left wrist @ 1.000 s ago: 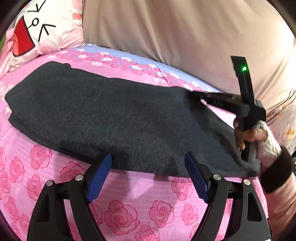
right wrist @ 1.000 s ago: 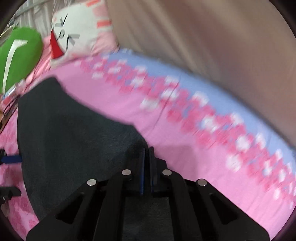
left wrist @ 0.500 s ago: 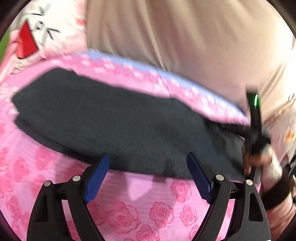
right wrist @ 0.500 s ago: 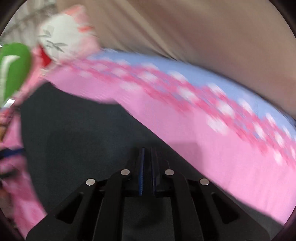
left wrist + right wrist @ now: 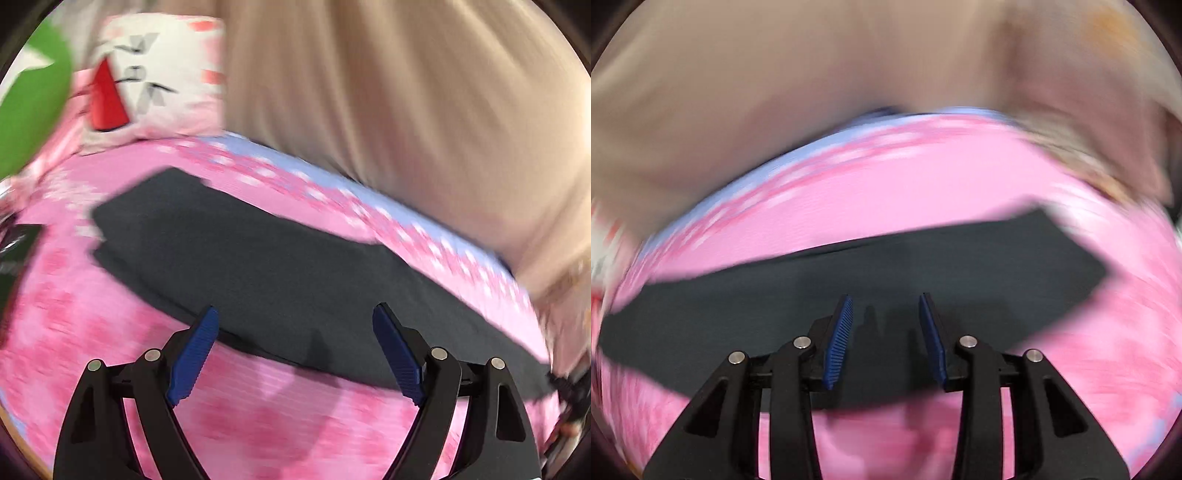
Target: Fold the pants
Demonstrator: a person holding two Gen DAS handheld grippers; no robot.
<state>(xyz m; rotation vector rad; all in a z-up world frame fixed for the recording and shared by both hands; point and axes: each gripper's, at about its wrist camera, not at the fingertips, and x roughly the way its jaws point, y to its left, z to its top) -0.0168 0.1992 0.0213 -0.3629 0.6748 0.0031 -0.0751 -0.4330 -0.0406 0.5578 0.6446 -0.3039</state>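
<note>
The right hand-held gripper point(image 5: 885, 325) has opened off the pants point(image 5: 960, 266); left hand-held gripper point(image 5: 295, 332) gapes.

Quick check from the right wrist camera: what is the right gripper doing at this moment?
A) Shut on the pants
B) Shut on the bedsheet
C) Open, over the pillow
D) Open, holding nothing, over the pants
D: the right gripper has its blue pads apart with nothing between them, above the dark pants.
</note>
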